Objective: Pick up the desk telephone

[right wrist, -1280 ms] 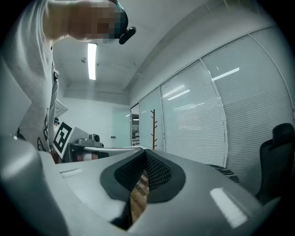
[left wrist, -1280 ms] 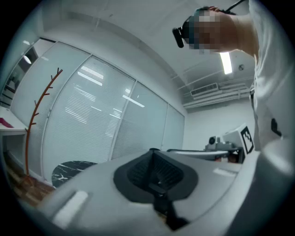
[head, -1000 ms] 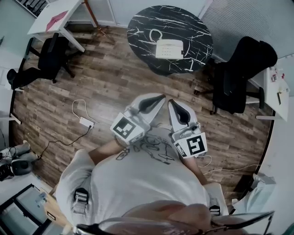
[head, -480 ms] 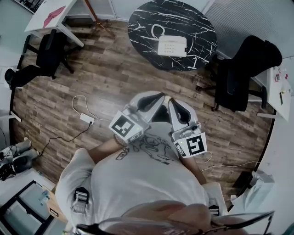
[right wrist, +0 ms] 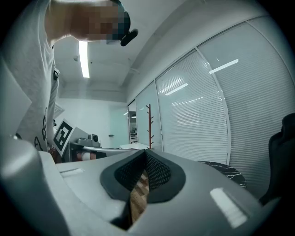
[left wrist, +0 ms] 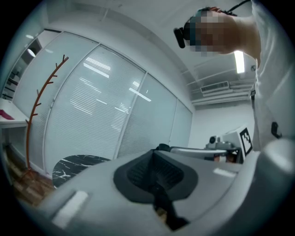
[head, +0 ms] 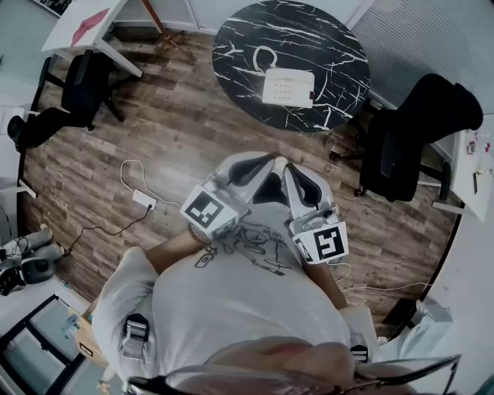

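Jaws pressed together and empty, the left gripper (head: 261, 165) and right gripper (head: 291, 176) ride side by side at the chest, probably just carried. The desk telephone (head: 288, 86) lies untouched near the round table's (head: 239, 35) near edge, well apart.

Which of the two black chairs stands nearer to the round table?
The black chair on the right, which is close beside the round marble table. The other chair stands far off at the left, by the white desk.
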The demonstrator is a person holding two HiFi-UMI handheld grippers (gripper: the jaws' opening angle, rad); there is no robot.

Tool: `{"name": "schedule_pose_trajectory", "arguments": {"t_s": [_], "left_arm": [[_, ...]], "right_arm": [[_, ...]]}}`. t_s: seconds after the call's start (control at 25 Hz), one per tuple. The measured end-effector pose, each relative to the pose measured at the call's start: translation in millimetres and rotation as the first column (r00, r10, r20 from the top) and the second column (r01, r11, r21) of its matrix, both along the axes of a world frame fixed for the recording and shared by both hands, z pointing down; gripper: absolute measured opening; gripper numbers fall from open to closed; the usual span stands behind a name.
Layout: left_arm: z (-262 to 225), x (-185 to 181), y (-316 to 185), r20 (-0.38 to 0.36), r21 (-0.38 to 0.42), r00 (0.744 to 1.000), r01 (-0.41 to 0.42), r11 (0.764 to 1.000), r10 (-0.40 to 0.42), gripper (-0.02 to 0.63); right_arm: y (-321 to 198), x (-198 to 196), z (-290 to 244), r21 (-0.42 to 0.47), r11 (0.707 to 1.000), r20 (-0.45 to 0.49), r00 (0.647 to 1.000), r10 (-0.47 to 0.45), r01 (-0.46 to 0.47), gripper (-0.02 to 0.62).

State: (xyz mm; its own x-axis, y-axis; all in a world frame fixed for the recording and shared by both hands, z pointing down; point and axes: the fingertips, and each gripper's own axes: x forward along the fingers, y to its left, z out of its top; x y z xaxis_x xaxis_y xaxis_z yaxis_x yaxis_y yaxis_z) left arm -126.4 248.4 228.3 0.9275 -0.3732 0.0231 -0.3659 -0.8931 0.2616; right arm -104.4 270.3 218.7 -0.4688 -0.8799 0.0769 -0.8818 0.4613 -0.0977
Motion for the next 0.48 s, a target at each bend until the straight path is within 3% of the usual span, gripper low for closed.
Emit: {"name": "schedule_pose_trajectory", "arguments": {"t_s": [0.48], "left_arm": [[-3,85,-117,0.007,-0.008,0.996,0.086,0.996,-0.086,0.002]], "right_arm": [[-122,91,4,-0.011,0.997,0.003,0.997,-0.077,0.077,0.006]]}}
